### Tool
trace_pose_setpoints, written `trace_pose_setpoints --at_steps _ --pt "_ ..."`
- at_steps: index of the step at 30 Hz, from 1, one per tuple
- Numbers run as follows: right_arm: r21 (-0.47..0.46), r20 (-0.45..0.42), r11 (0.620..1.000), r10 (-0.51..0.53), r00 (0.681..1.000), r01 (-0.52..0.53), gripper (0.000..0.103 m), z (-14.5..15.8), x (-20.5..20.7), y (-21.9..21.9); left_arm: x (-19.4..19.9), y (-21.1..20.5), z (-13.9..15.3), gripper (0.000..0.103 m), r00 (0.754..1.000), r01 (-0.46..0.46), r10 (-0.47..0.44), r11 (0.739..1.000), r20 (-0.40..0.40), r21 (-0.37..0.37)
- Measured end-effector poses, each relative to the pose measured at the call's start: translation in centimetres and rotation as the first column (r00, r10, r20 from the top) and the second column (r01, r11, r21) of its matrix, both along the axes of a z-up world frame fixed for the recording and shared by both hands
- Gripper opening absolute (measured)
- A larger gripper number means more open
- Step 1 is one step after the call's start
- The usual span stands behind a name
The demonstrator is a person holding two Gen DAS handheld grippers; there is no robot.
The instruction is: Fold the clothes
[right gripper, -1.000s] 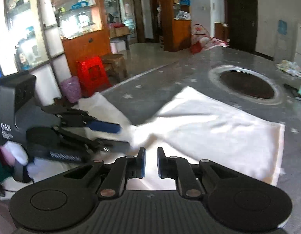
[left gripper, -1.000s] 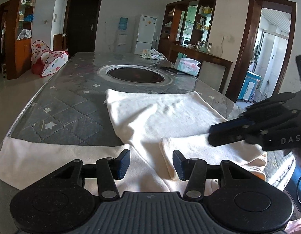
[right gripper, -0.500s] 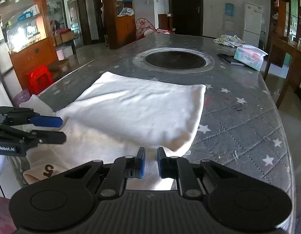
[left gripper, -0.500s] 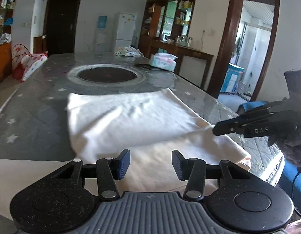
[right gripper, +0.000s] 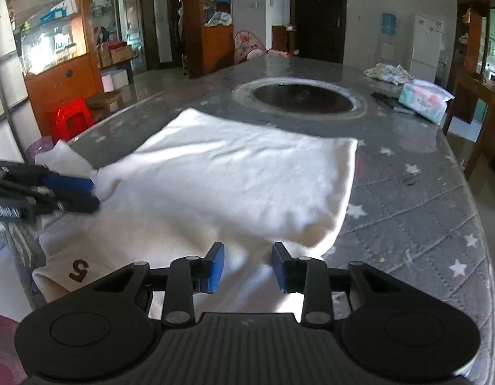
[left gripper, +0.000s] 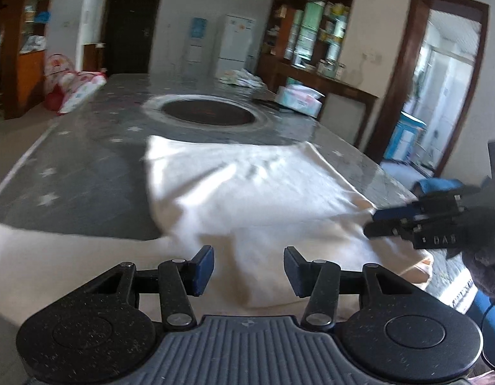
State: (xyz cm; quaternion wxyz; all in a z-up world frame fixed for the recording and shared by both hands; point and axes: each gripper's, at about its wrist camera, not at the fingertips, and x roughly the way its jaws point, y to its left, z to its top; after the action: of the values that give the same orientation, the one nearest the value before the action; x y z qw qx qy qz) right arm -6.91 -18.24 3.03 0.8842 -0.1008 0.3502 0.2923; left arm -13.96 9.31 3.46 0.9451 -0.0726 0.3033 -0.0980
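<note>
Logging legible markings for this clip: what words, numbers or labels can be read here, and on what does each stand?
"5": dark numeral on the white garment, near its lower left edge, seen upside down.
"DAS": on the body of the right tongs, in the left wrist view.
Lettering on the side of the left tongs, in the right wrist view: too blurred to read.
Print on the tissue pack and on the shelf boxes: too small to read.

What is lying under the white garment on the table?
Under the white garment only the grey star-patterned table cover shows, around its edges. Whatever lies beneath its folded layers is covered and cannot be seen.
</note>
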Motion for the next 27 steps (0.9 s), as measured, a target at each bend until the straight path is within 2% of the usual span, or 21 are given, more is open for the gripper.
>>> trace_pose_setpoints --at_steps 3,5,6,8,12,16,18,24,27 --pt "-0.011 -0.006 1.000 0.009 1.000 -0.009 0.043 -0.2 -0.1 0.7 -1.0 2.6 0.5 0.053 0.993 -0.114 0.114 0.993 0.014 0.008" --pt "-0.009 0.004 1.000 0.017 1.000 -0.017 0.052 -0.1 -0.3 1.1 -1.8 4.7 0.8 0.054 0.977 -0.211 0.210 0.977 0.023 0.013" --pt "-0.009 0.008 1.000 0.020 1.000 -0.020 0.053 0.0 -0.4 1.3 -2.1 5.7 0.8 0.054 0.967 -0.254 0.254 0.967 0.028 0.018" --pt "-0.009 0.008 0.999 0.033 0.999 -0.033 0.056 0.0 -0.5 1.7 -2.6 7.6 0.8 0.054 0.937 -0.349 0.347 0.937 0.035 0.034" --pt "-0.022 -0.013 0.999 0.046 0.999 -0.046 0.058 -0.5 -0.5 2.5 -3.0 11.1 0.4 0.054 0.851 -0.525 0.523 0.849 0.043 0.059" --pt "-0.023 -0.014 0.999 0.049 0.999 -0.049 0.059 -0.5 -0.6 2.7 -3.0 13.7 -0.4 0.054 0.778 -0.627 0.627 0.776 0.023 0.059" --pt "-0.024 -0.015 0.998 0.050 0.999 -0.050 0.059 -0.5 -0.7 2.8 -3.0 14.6 -0.8 0.054 0.750 -0.661 0.661 0.749 0.010 0.050" --pt "-0.025 -0.016 0.998 0.052 0.999 -0.053 0.059 -0.4 -0.9 3.1 -2.5 15.6 -1.6 0.051 0.727 -0.686 0.687 0.727 -0.016 0.032" --pt "-0.023 -0.014 0.998 0.052 0.999 -0.052 0.059 -0.3 -1.0 3.1 -2.5 16.0 -1.9 0.035 0.724 -0.689 0.689 0.724 -0.030 0.022"
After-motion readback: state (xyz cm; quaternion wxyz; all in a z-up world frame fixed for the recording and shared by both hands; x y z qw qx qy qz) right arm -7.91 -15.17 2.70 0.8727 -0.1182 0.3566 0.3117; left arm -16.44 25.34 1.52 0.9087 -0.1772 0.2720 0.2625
